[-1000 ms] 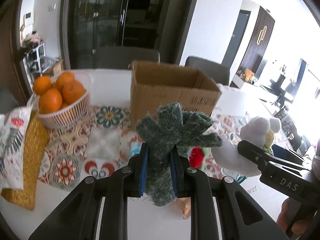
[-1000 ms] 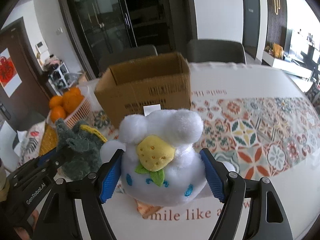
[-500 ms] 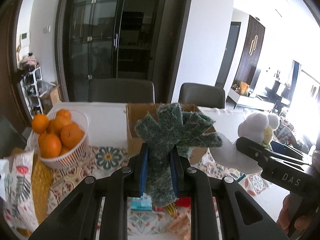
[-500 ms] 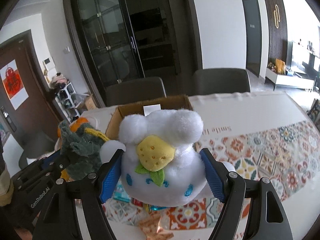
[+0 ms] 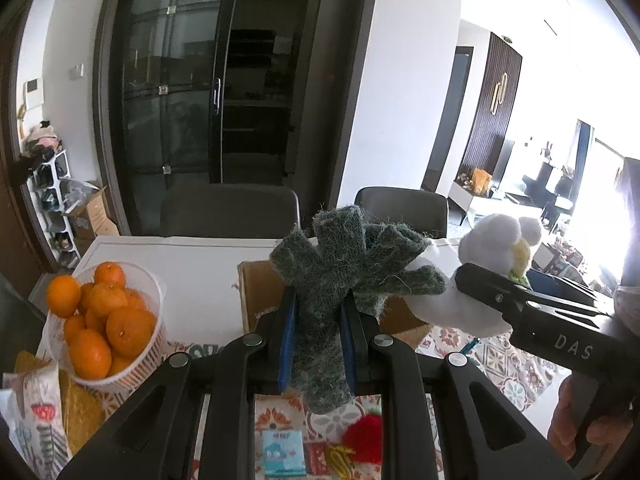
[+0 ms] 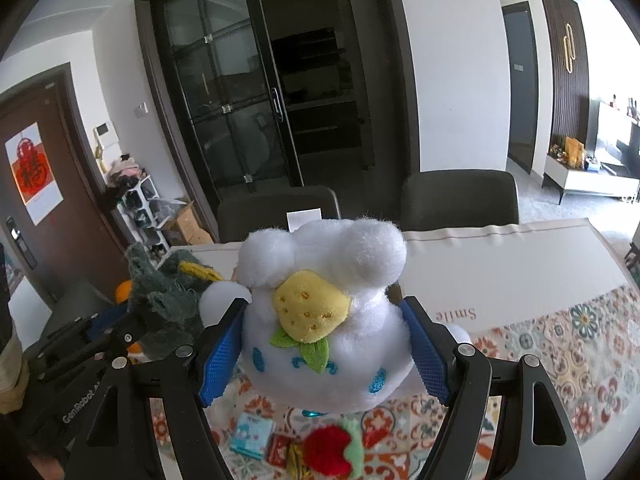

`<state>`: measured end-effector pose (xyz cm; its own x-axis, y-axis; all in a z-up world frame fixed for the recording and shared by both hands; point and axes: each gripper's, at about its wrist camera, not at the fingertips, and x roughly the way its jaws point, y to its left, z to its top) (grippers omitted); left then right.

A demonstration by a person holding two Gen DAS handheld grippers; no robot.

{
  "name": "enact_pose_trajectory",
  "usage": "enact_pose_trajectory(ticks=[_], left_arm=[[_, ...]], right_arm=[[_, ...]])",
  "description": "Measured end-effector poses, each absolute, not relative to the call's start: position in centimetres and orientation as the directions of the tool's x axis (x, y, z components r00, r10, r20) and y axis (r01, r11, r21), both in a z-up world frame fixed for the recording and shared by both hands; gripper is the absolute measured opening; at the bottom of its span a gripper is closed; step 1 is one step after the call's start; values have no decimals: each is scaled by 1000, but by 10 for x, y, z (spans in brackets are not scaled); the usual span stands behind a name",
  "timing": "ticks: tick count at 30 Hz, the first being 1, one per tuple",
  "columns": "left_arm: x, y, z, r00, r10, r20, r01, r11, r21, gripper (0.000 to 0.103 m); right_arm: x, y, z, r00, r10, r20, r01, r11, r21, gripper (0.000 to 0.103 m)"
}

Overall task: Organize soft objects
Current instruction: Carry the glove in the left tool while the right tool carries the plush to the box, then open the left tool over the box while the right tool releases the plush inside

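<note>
A: What is held by each hand-held gripper?

B: The left hand-held gripper is seen clamped narrowly on a dark green fuzzy knitted toy with finger-like lobes; the toy's long axis is stood roughly upright between the blue pads, its lobes fanned above them. The right hand-held gripper is spread wide around a round white plush toy with a yellow strawberry patch, which is pinched at its flanks.

A: Where is the open brown cardboard box?

B: The open brown cardboard box is seen on the table, straight ahead of and below the left hand-held gripper, largely hidden behind the green toy. In the right wrist view it is almost wholly covered by the white plush, so its mouth cannot be judged from there.

A: Which side is nearer?

B: Both toys are carried side by side above the table, the white one to the right of the green. The box is judged to lie forward of both, slightly more in line with the left side. A forward and downward carry would probably be needed.

A: What else is noted?

B: A white mesh basket of oranges is stood left of the box, and a red knitted strawberry and a small light-blue packet are left on the patterned cloth below.
</note>
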<state>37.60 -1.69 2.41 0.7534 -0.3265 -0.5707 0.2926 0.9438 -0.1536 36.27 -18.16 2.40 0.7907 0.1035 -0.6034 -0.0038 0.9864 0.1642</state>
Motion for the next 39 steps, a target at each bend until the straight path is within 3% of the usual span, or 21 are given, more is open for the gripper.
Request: enact_pose_trajectory(ticks=[16, 26, 30, 32, 35, 39], left_arm=[[463, -32, -4, 670, -308, -675, 286, 947, -148, 22], [501, -53, -42, 530, -321, -785, 325, 932, -161, 27], [505, -57, -51, 495, -309, -812, 341, 929, -146, 42], [504, -55, -53, 490, -312, -814, 342, 928, -149, 56], [499, -51, -48, 514, -285, -809, 332, 936, -118, 65], [491, -47, -41, 550, -229, -804, 309, 949, -59, 68]], right_arm=[[464, -190, -1, 706, 163, -689, -62, 984, 169, 77], [509, -204, -56, 581, 205, -788, -41, 974, 223, 77], [517, -208, -74, 539, 224, -812, -32, 969, 246, 80], [519, -207, -79, 520, 227, -824, -35, 969, 245, 80], [520, -201, -78, 517, 223, -826, -58, 972, 226, 84], [518, -201, -69, 540, 187, -821, -44, 980, 194, 90]])
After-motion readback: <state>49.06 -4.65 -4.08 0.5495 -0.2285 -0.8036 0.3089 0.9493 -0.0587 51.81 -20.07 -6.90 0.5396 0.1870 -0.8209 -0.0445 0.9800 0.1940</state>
